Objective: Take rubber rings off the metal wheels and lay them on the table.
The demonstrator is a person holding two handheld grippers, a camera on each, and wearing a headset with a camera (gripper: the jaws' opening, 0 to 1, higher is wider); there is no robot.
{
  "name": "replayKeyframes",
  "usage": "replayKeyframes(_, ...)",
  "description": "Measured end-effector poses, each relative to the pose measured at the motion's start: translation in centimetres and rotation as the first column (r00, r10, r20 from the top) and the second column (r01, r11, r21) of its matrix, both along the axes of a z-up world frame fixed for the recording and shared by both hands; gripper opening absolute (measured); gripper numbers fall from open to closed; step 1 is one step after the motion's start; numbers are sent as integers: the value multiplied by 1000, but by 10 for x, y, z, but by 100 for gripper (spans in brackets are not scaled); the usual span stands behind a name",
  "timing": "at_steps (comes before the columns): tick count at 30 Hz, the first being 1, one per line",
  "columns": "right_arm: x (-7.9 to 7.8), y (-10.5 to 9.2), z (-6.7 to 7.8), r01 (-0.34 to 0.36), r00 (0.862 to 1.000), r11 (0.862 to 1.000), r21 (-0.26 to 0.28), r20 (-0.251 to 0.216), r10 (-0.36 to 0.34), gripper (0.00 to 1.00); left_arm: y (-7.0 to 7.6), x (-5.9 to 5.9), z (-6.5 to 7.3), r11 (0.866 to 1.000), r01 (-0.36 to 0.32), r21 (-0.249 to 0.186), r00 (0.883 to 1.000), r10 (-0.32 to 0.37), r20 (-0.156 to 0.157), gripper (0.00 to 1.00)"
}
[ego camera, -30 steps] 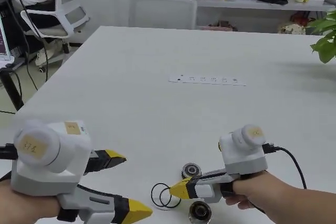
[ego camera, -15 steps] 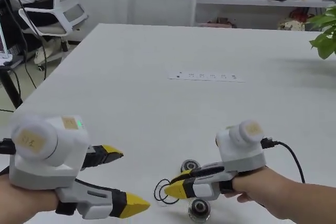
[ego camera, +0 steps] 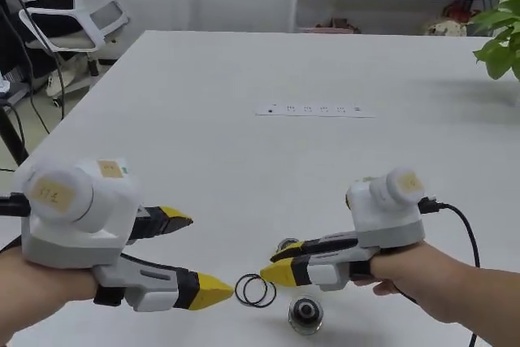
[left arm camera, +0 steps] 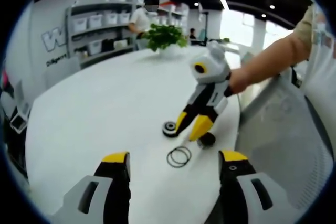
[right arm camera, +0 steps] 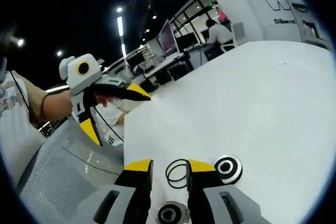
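Observation:
Two thin black rubber rings (ego camera: pixel 256 290) lie overlapping on the white table (ego camera: pixel 244 160), and in the right gripper view these rings (right arm camera: pixel 177 174) sit just beyond the jaw tips. One metal wheel (ego camera: pixel 305 313) stands near the front edge. A second wheel (ego camera: pixel 286 245) is half hidden behind my right gripper (ego camera: pixel 278 263). That gripper hovers just right of the rings with its jaws slightly apart and nothing between them. My left gripper (ego camera: pixel 199 253) is open wide, left of the rings. In the left gripper view the rings (left arm camera: pixel 179 156) lie ahead, with both wheels (left arm camera: pixel 169 128) (left arm camera: pixel 206 140) beside the right gripper (left arm camera: pixel 193 124).
A white power strip (ego camera: pixel 315 110) lies flat mid-table. A potted plant (ego camera: pixel 497 46) stands at the far right edge. A grey chair (ego camera: pixel 244 6) sits behind the table's far side, with shelves beyond. The right gripper's cable (ego camera: pixel 463 229) trails off to the right.
The right gripper's tip has come up off the rings and its jaws have parted a little. The rings stay on the table. The head camera has tilted slightly.

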State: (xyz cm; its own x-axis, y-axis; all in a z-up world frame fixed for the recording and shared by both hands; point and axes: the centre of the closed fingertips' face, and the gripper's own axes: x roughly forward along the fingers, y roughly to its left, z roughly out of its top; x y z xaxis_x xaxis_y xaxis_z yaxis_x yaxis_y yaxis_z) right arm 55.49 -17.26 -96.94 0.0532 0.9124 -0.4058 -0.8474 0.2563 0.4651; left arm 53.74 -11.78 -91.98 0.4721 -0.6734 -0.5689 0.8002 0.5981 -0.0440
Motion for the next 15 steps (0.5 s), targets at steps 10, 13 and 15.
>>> replayKeyframes(10, 18, -20, 8, 60, 998, 998, 15, 24, -60, 25, -10, 17, 0, 1000, 17, 6, 1000, -17, 11, 66)
replayKeyframes(13, 23, -27, 9, 78, 997, 997, 14, 29, -78, 25, -14, 23, -2, 1000, 27, 15, 1000, -27, 12, 65)
replayKeyframes(15, 25, -31, 9, 85, 996, 996, 13, 34, -86, 25, -15, 26, -4, 999, 31, 20, 999, -31, 12, 64)
